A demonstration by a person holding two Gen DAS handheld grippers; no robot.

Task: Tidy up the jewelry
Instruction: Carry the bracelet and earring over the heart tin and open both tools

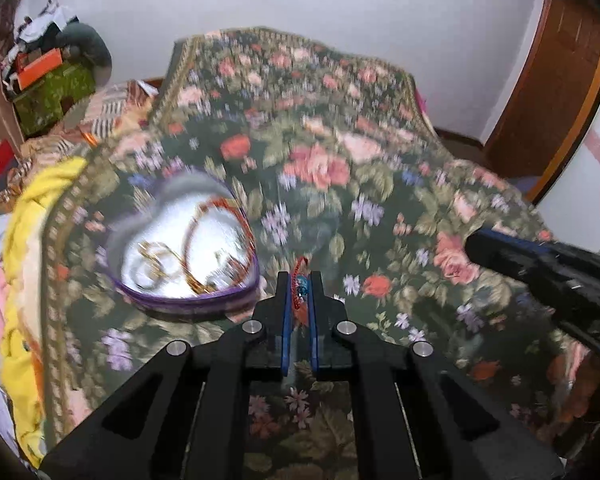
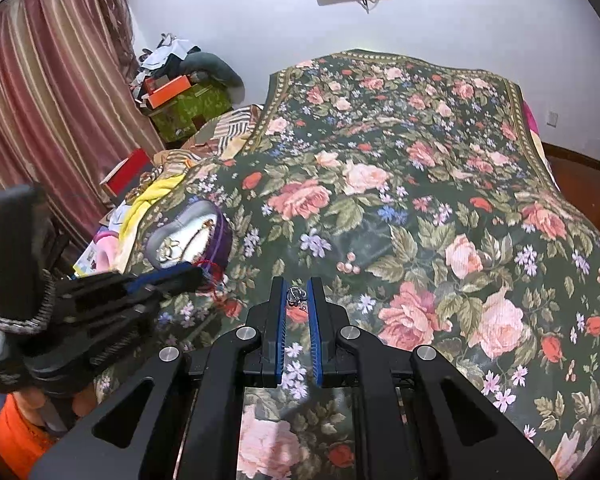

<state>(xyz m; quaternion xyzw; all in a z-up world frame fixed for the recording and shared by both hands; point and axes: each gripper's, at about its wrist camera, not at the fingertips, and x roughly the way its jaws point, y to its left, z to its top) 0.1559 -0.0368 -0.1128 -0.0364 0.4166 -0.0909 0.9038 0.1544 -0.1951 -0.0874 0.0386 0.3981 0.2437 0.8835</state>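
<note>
The left hand-held gripper [image 1: 299,286] is clenched on a red beaded string [image 1: 298,280] with a small blue-green bead, which is pinched between its blue pads near the fingertips; a loop of the string sticks out beyond the tips. This gripper hovers over the floral bedspread [image 1: 340,152], and the heart-shaped jewelry box [image 1: 236,300] lies just to its left, open side up on the bed. Inside the box, against a white lining, rest gold-coloured rings or hoops [image 1: 156,258] and a thin reddish-gold chain [image 1: 192,236]; motion blur hides finer detail.

The right hand-held gripper [image 2: 297,294] grasps a small dark metallic piece [image 2: 296,295], perhaps a ring or charm, held right between the tips of its pads. It, too, is above the bedspread [image 2: 420,168], well to the right of the box [image 2: 222,236]. In the right wrist view the left hand-held gripper [image 2: 192,274] reaches in from the left, its tip beside the near edge of the box, with the red string [image 2: 214,270] dangling there.

Beyond the bed's left side lie a yellow cloth [image 2: 156,196], a red box [image 2: 130,170] and a pile of clutter against the striped curtain [image 2: 52,100].
</note>
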